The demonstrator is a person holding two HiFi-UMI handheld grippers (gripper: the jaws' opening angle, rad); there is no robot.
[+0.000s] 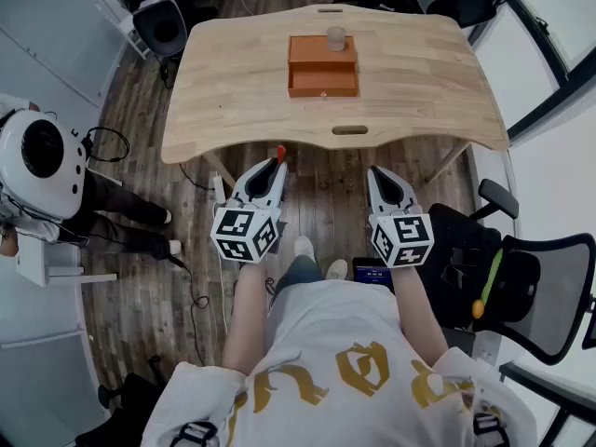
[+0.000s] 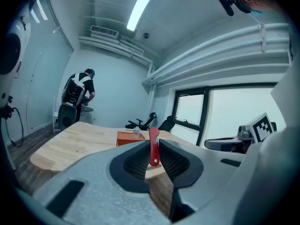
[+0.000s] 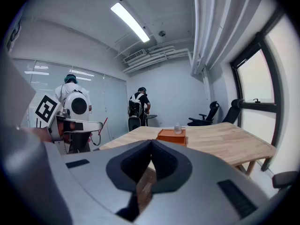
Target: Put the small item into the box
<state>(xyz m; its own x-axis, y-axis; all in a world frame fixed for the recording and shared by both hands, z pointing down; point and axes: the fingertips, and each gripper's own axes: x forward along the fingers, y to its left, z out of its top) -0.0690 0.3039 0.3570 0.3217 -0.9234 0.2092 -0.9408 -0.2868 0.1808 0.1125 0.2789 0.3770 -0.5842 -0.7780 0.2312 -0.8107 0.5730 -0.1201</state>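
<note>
Our left gripper [image 1: 276, 166] is clamped on a small red item [image 2: 153, 146]. It stands upright between the jaws, its rounded end poking above them. Ahead of this gripper and a little to its right, well apart, the orange box [image 1: 322, 66] sits on the wooden table [image 1: 419, 73], with a small clear jar [image 1: 336, 38] at the box's far edge. Our right gripper [image 1: 377, 173] has its jaws pressed together with nothing between them. The box lies ahead of it, to its left.
</note>
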